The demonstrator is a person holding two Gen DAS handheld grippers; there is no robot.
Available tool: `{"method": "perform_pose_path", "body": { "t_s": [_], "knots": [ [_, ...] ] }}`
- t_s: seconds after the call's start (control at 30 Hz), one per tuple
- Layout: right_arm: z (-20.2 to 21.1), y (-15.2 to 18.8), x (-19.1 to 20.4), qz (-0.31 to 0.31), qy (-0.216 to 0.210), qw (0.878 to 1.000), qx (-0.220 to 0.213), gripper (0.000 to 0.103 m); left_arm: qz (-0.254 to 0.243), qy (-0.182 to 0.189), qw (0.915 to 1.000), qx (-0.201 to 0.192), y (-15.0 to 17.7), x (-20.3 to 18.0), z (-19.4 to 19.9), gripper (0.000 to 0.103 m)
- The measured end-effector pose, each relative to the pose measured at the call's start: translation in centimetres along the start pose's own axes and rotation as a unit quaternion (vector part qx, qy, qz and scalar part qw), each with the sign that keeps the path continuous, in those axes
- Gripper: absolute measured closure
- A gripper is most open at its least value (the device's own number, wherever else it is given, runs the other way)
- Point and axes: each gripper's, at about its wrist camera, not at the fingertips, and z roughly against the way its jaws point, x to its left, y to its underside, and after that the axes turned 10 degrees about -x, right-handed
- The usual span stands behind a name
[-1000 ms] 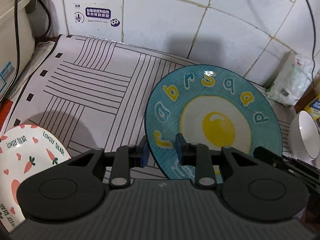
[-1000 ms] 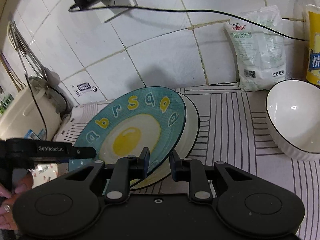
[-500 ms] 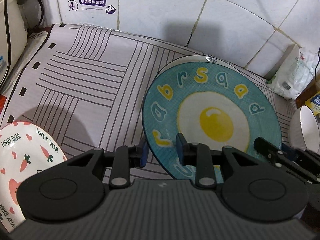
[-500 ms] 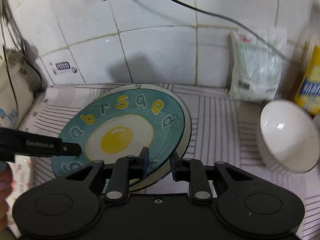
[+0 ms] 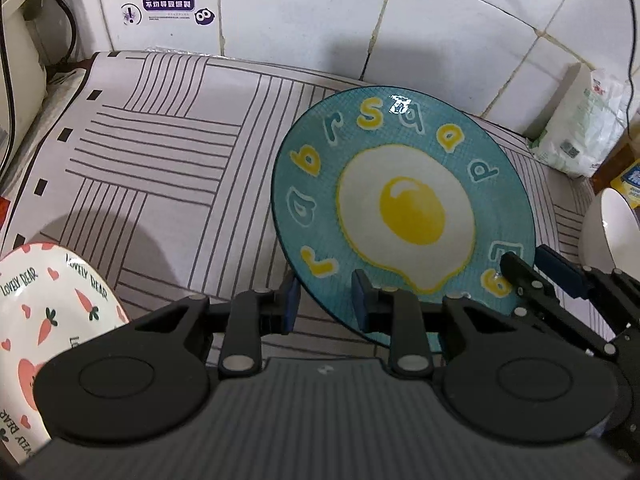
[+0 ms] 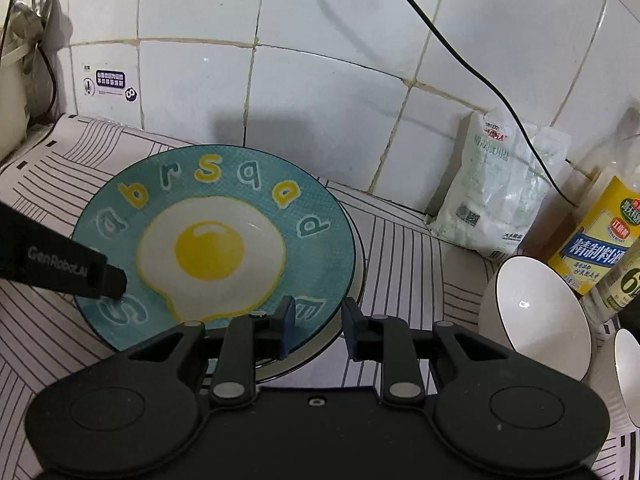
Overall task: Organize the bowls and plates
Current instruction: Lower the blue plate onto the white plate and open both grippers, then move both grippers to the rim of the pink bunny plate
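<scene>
Round teal ceramic plate with fried-egg print (image 5: 404, 208), tilted above the striped tabletop mat (image 5: 160, 168). Left hand-held gripper (image 5: 326, 306) pinches its near rim. Right hand-held gripper (image 6: 318, 326) straddles the opposite rim, jaws just opening, pad contact unclear.

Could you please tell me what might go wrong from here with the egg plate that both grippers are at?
1. The right gripper has just been opening its jaws around the rim of the plate. The tilted plate then seems to hang on the left gripper alone and could slip.
2. It might knock the white dish beneath it.
3. The bowl stands close on the right, easily bumped.
</scene>
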Motion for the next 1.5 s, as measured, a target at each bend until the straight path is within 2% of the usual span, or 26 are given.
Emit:
{"method": "perform_pose_path", "body": {
  "t_s": [0.17, 0.33, 0.63, 0.83, 0.93, 1.17, 1.3, 1.5],
  "knots": [
    [2.3, 0.4, -1.0, -0.054, -0.026, 0.998, -0.012, 0.074, -0.01, 0.005, 0.9998, -0.014, 0.5, -0.6, 1.9, 0.078],
    [5.1, 0.9, -2.0, -0.071, -0.06, 0.995, -0.029, 0.071, -0.016, 0.009, 0.9994, -0.029, 1.0, -0.9, 4.7, 0.078],
    [10.4, 0.5, -2.2, -0.099, -0.141, 0.984, -0.039, 0.058, -0.032, 0.022, 0.9972, -0.064, 2.7, 0.0, 11.5, 0.078],
    [13.8, -0.4, -1.8, -0.091, -0.17, 0.98, -0.047, 0.049, -0.067, 0.025, 0.9941, -0.082, 3.6, 0.4, 15.6, 0.076],
    [15.6, -0.9, -1.5, -0.084, -0.19, 0.977, -0.052, 0.041, -0.095, 0.014, 0.9901, -0.102, 4.3, 0.3, 17.8, 0.076],
    [19.2, -1.4, -0.2, -0.067, -0.196, 0.976, -0.066, 0.035, -0.132, 0.012, 0.9848, -0.113, 5.9, 0.4, 20.6, 0.071],
    [20.2, -1.2, 0.7, -0.058, -0.188, 0.979, -0.06, 0.029, -0.117, 0.016, 0.9883, -0.096, 7.5, 1.5, 20.7, 0.068],
    [20.6, 0.1, 1.8, -0.061, -0.183, 0.981, -0.034, 0.029, -0.111, 0.009, 0.9907, -0.078, 10.0, 3.9, 20.7, 0.065]
  ]
}}
